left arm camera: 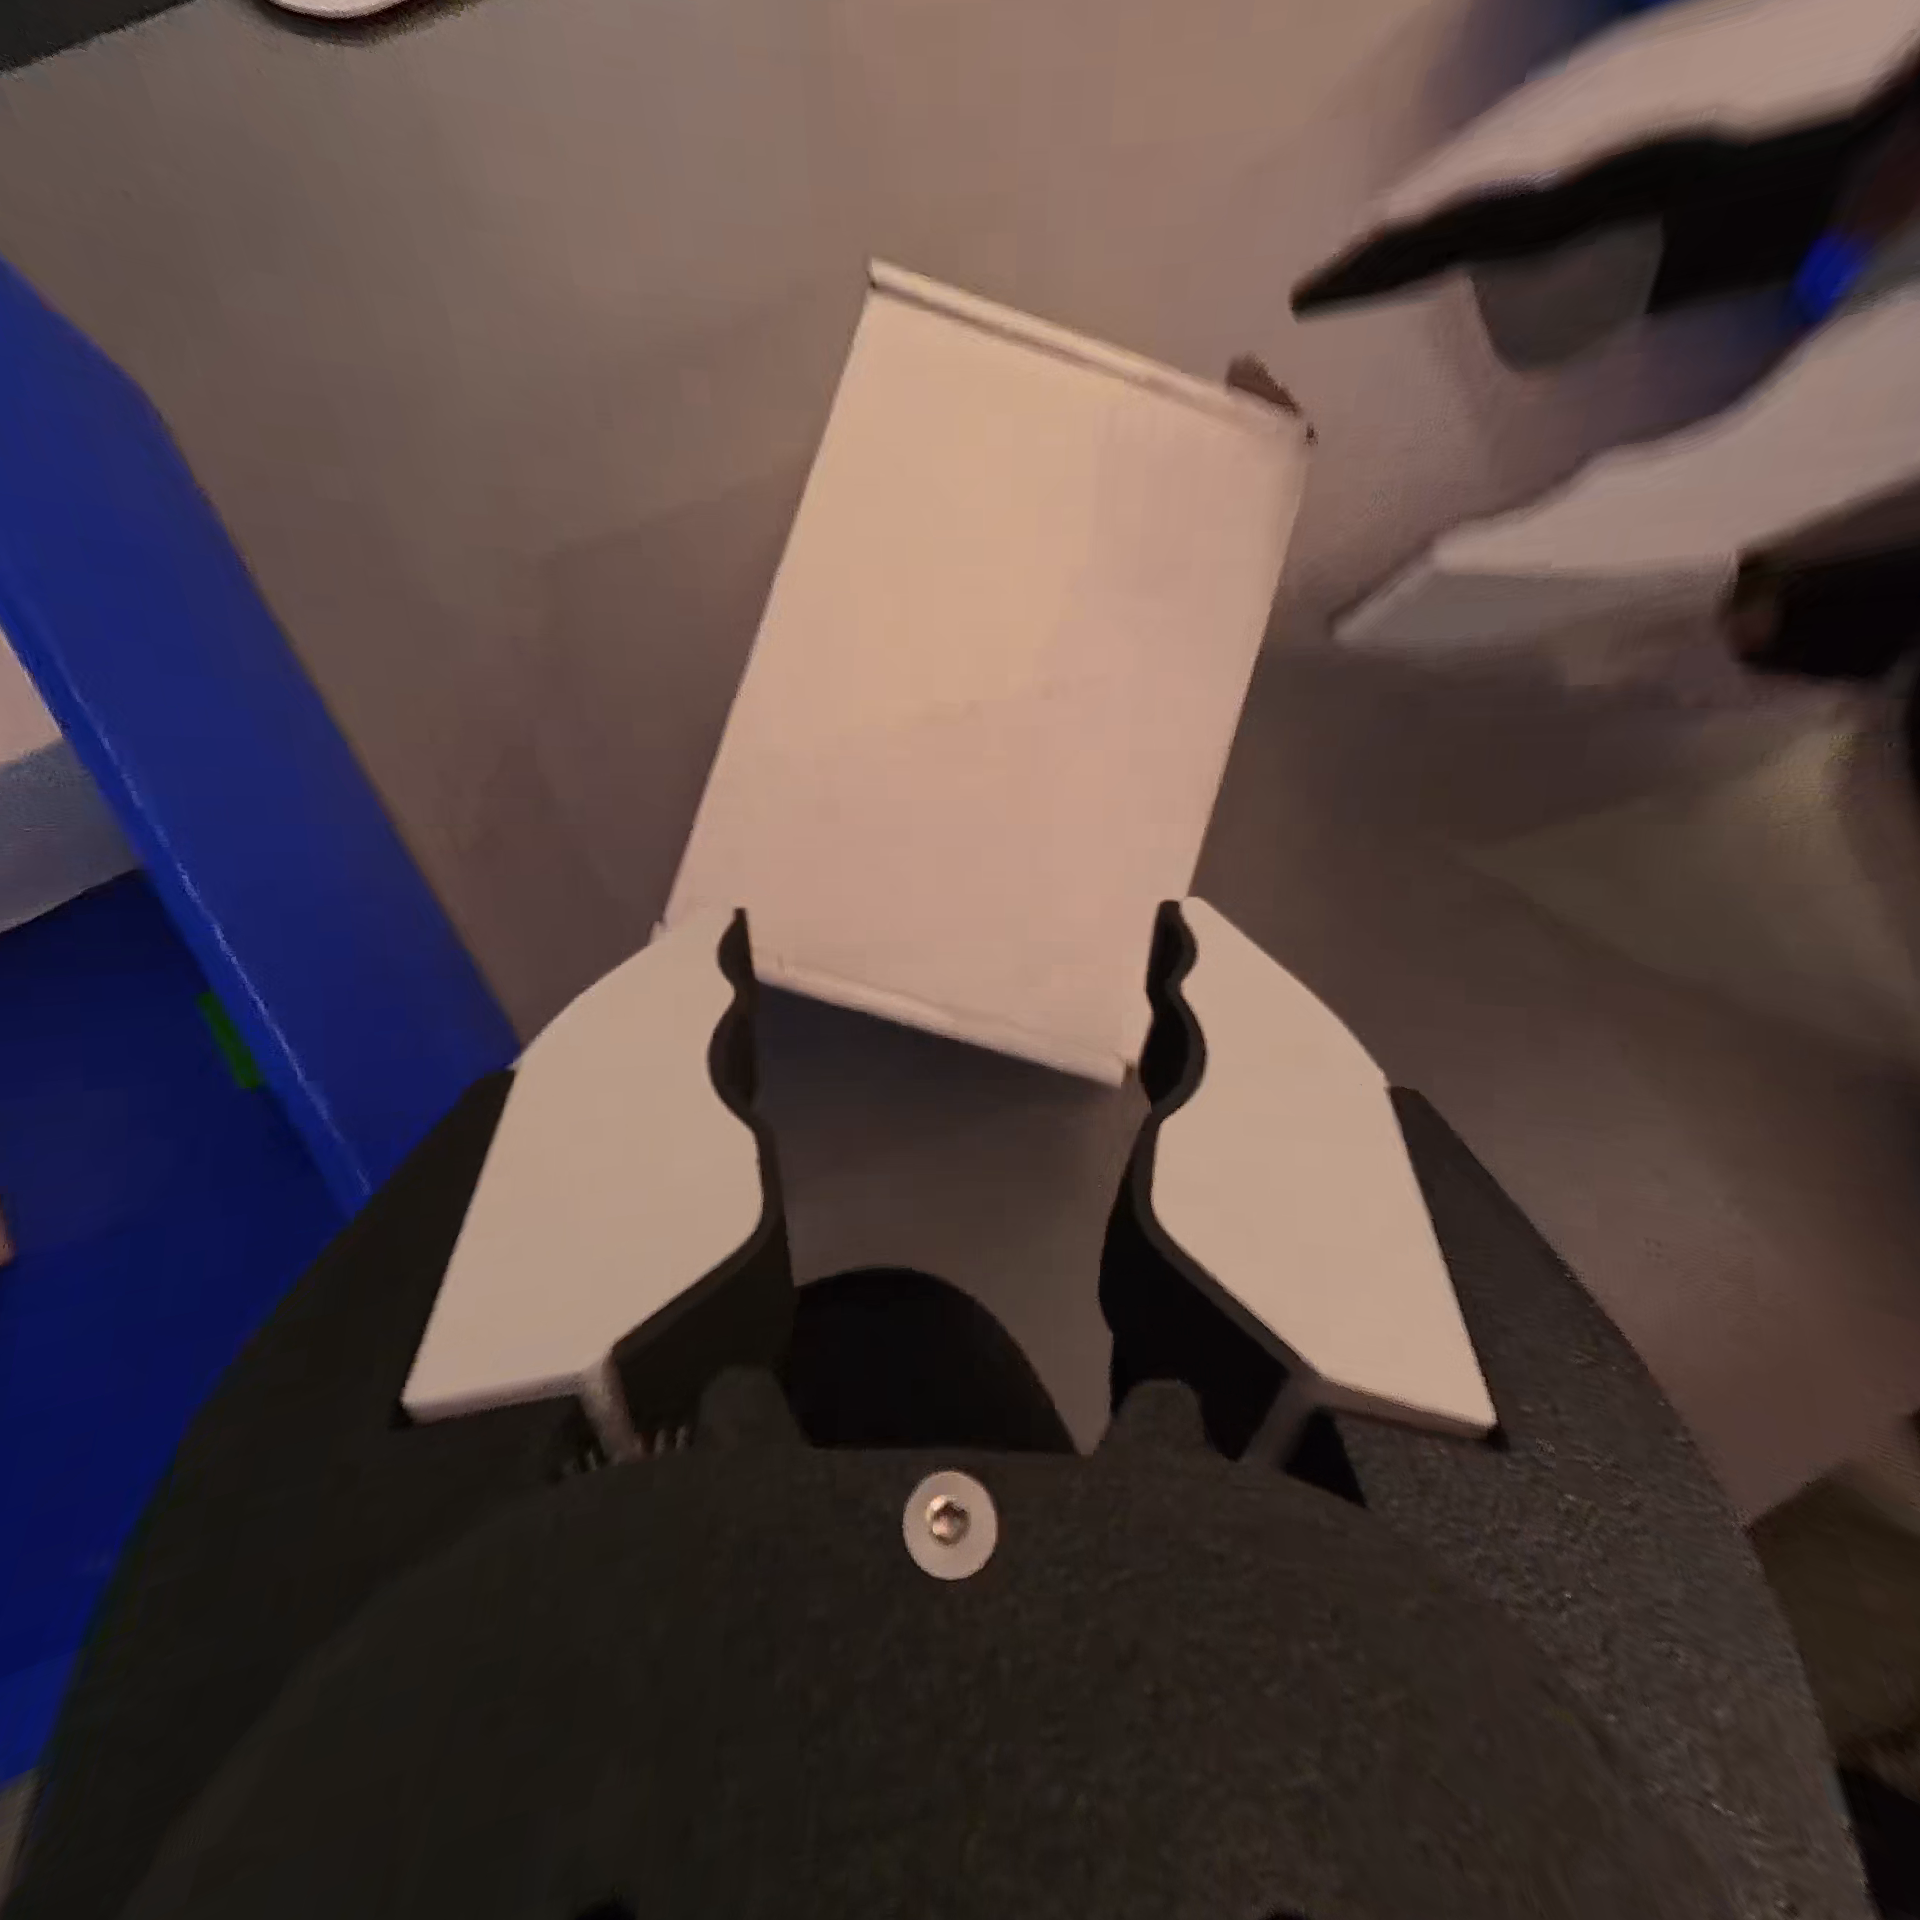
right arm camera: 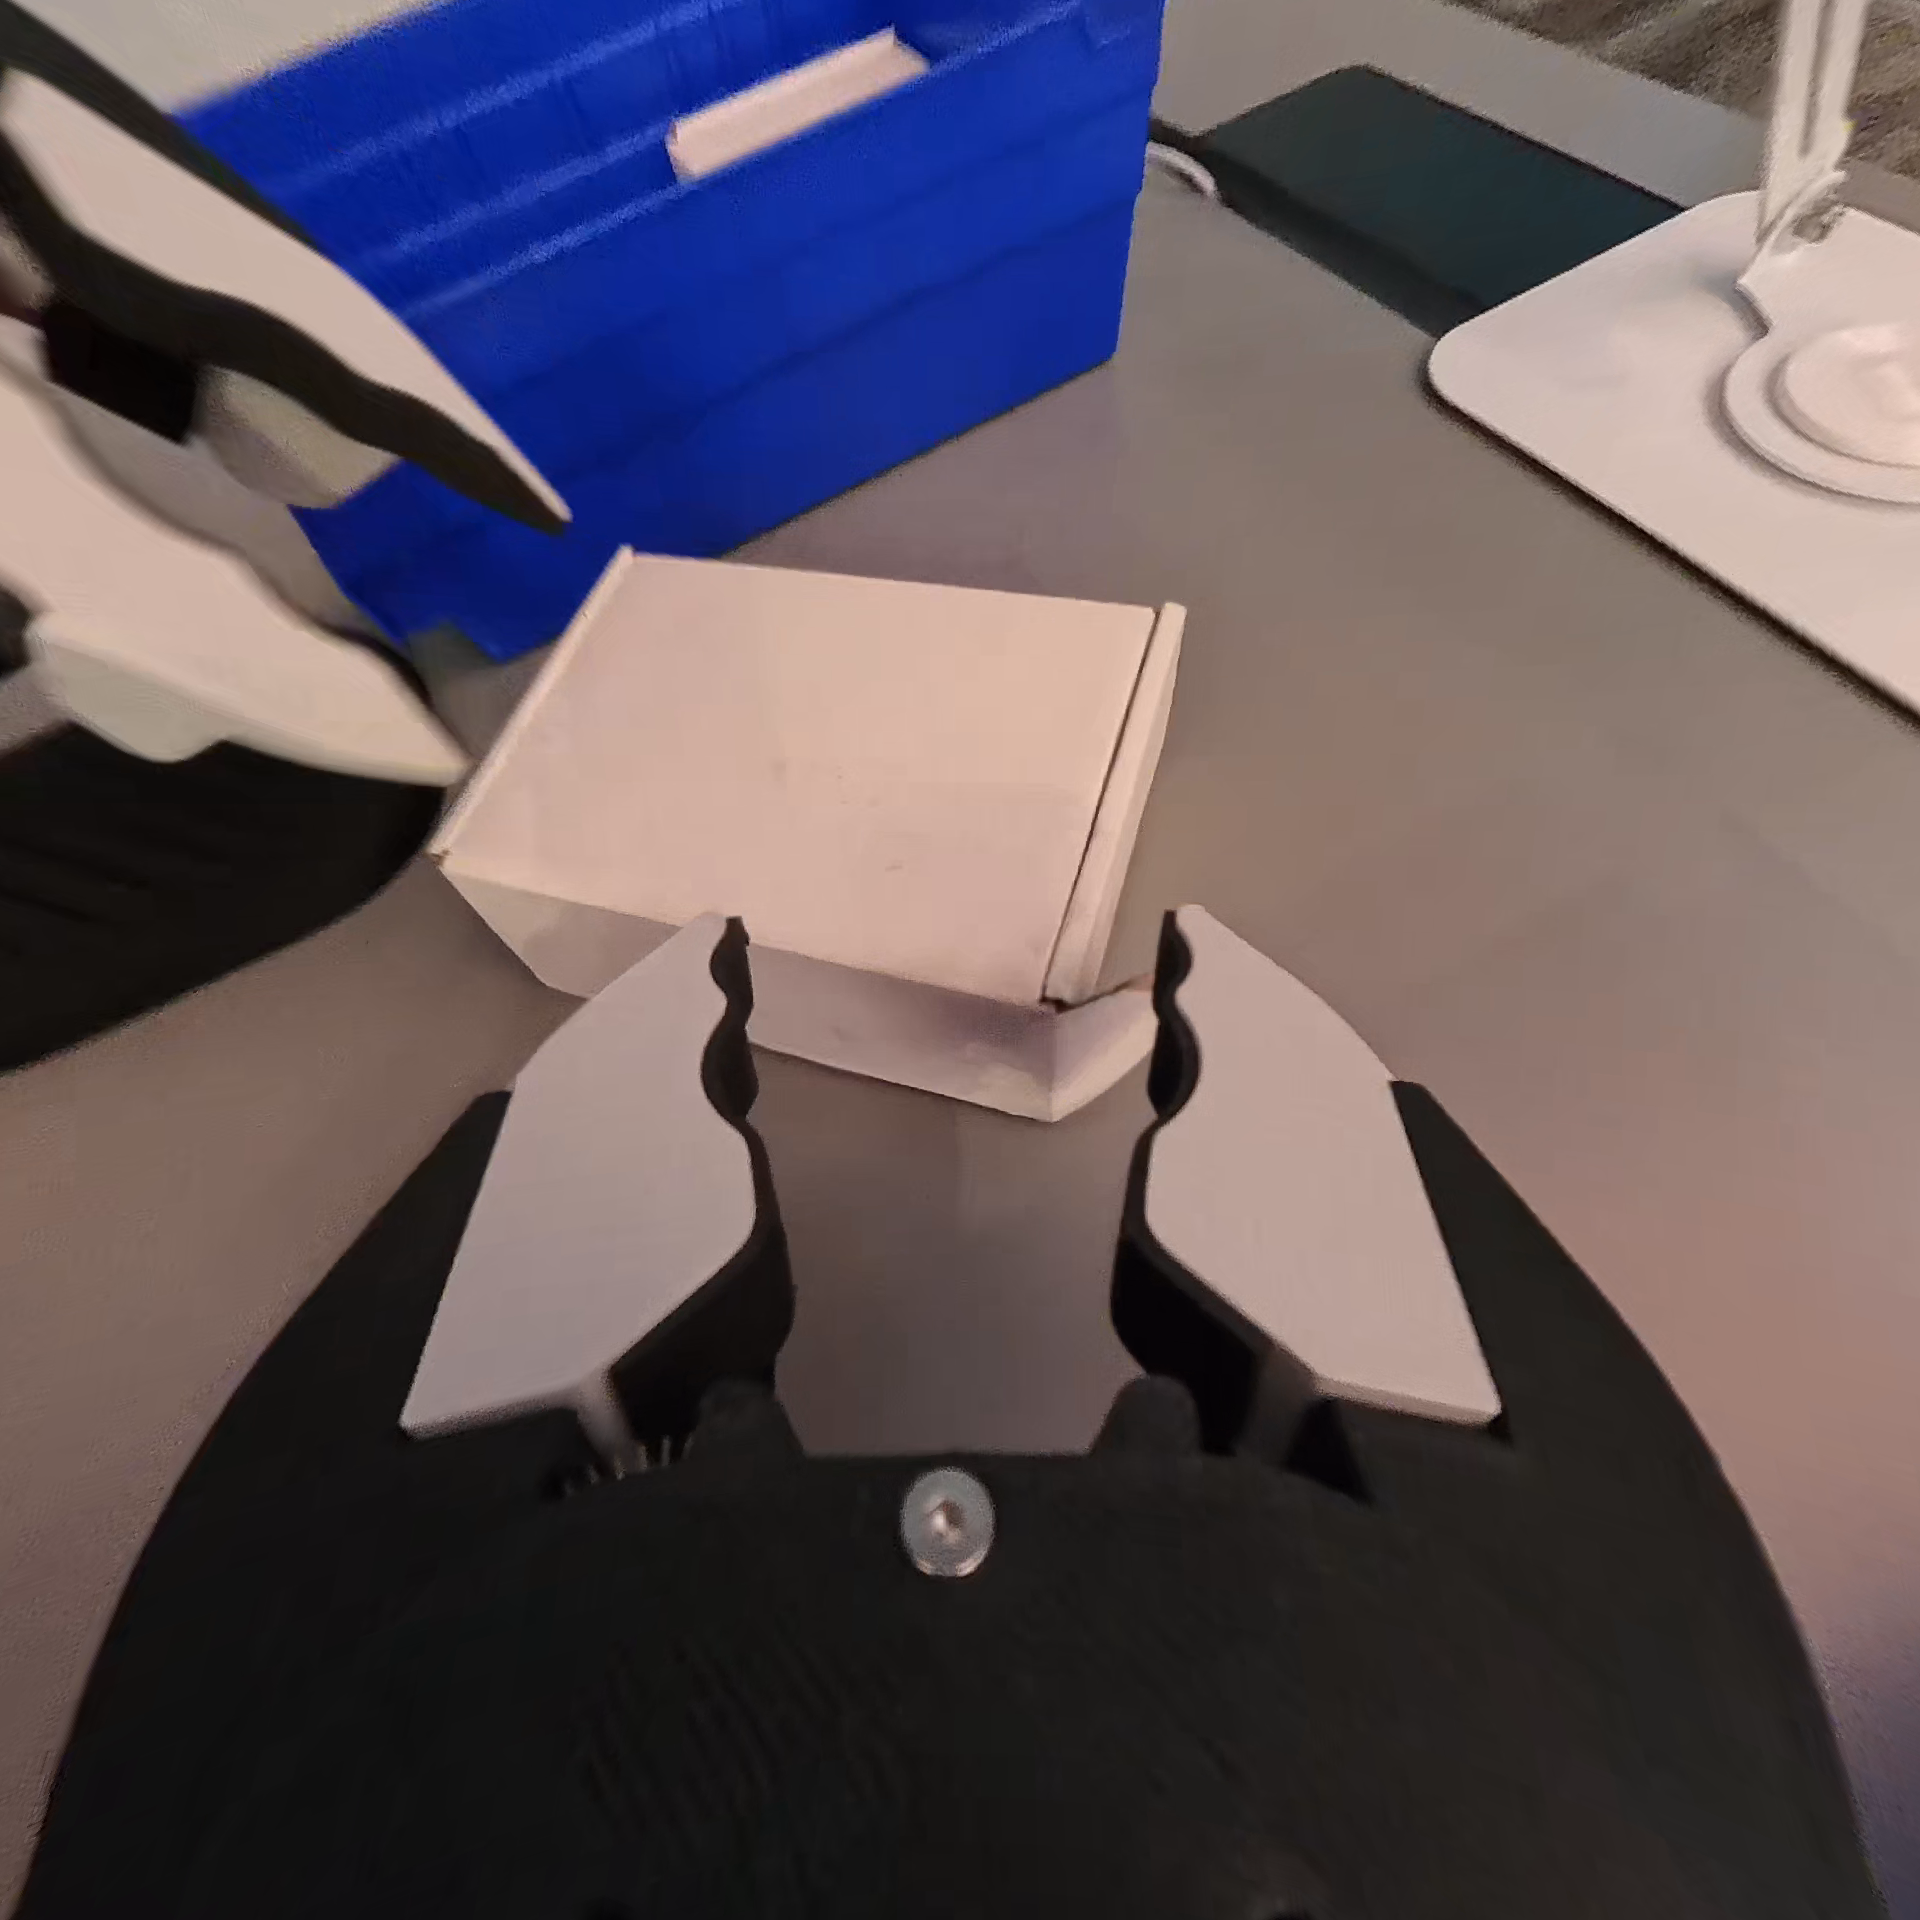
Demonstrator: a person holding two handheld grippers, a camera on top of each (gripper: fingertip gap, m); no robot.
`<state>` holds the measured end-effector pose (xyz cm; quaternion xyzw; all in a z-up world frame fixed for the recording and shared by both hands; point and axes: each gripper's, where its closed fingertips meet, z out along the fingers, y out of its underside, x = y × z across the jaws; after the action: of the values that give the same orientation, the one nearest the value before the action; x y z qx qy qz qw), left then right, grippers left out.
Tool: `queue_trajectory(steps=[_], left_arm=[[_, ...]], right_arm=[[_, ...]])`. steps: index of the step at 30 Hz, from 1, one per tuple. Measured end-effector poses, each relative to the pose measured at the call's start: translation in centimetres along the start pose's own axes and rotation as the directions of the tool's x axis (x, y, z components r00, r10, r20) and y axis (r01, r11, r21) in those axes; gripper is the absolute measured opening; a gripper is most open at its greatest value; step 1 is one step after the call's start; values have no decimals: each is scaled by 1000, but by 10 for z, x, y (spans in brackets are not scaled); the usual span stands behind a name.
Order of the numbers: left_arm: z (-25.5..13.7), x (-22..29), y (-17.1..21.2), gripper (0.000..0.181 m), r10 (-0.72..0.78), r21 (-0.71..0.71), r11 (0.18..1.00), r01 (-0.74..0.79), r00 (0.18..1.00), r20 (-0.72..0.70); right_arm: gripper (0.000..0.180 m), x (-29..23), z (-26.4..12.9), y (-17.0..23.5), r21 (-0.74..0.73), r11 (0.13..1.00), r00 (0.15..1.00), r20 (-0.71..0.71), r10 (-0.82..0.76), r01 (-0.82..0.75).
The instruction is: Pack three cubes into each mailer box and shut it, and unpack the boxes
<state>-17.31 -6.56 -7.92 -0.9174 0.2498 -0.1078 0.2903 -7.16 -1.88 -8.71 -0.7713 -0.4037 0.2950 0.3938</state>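
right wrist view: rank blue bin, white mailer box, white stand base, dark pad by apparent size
1. blue bin, though the left claw hides part of it
2. white mailer box, closed
3. white stand base and dark pad: both partly cut off or hidden, so unranked.

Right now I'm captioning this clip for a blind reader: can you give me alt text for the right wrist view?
A shut white box lies on a grey table, just ahead of the right tool, which is open and empty. The left tool, also open, hovers at the box's left, with a blue bin behind.
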Motion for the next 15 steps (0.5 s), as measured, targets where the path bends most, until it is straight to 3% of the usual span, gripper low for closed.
queue_trajectory(steps=[3, 9, 15], left_arm=[[-2, 13, 23, 68, 90, 24, 996, -91, 996, 14], [9, 24, 56, 81, 252, 50, 966, -254, 967, 49], [23, 4, 72, 84, 226, -45, 974, -223, 971, 83]], right_arm=[[77, -3, 8, 7, -103, 992, 996, 62, -63, 69], [75, -6, 16, 35, -265, 918, 955, 66, -289, 296], [62, -53, -7, 49, -349, 908, 968, 176, -180, 232]])
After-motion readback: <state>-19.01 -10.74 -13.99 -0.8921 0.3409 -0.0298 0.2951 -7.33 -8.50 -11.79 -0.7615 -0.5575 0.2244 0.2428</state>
